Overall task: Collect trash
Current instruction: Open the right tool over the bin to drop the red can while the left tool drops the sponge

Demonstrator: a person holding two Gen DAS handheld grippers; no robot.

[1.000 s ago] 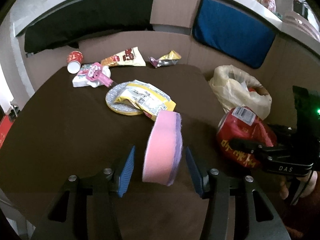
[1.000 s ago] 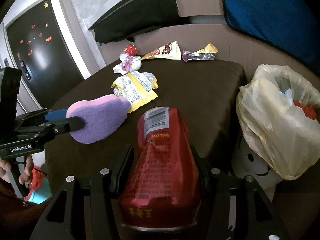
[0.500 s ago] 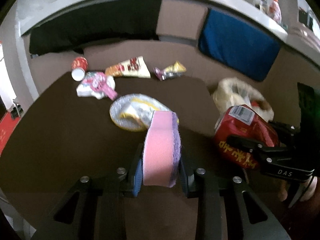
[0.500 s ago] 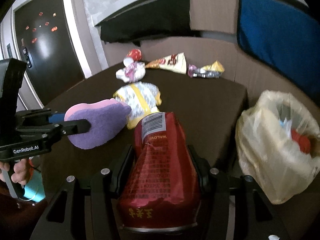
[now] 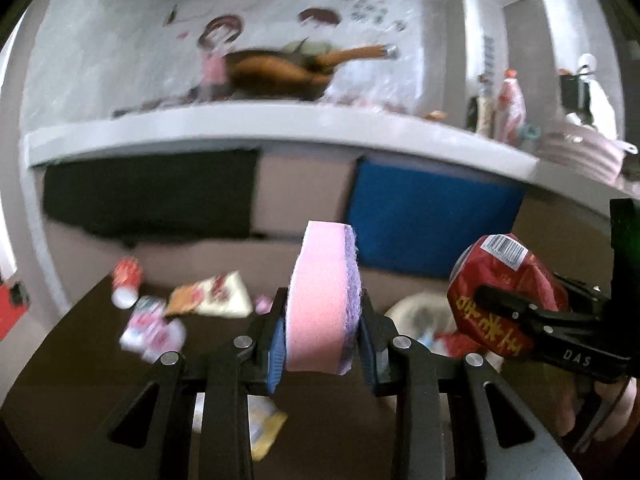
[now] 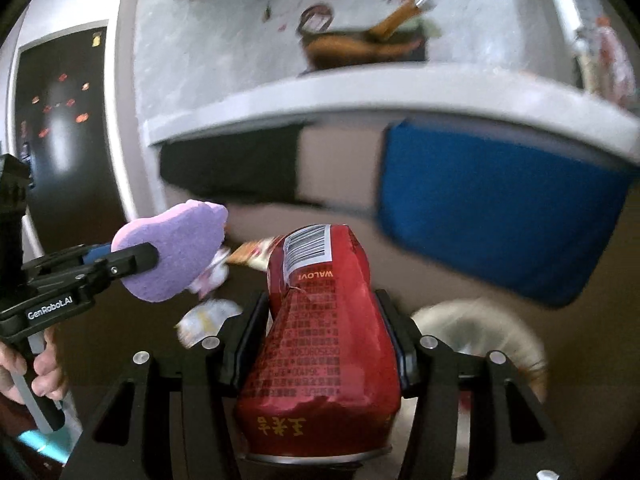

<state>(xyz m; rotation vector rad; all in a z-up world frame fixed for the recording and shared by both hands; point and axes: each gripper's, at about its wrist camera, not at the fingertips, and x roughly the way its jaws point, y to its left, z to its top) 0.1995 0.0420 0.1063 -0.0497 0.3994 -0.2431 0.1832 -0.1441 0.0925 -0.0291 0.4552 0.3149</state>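
Observation:
My left gripper (image 5: 322,334) is shut on a pink and purple sponge (image 5: 320,300), held upright in the air above the dark brown table (image 5: 72,360). The sponge also shows in the right wrist view (image 6: 176,252). My right gripper (image 6: 320,340) is shut on a red snack bag (image 6: 320,340), seen from the left wrist at the right (image 5: 500,300). The pale plastic trash bag (image 6: 480,332) lies low at the right, partly hidden behind the red bag.
Wrappers (image 5: 212,292), a red paper cup (image 5: 126,280) and a pink packet (image 5: 152,328) lie blurred at the table's far side. A yellow wrapper (image 5: 264,428) lies under my left gripper. A grey counter (image 5: 280,128), black and blue cushions stand behind.
Both grippers have tilted upward, so the table dropped low in view and the counter and wall appeared. My left gripper closed on the sponge. The red bag stays gripped.

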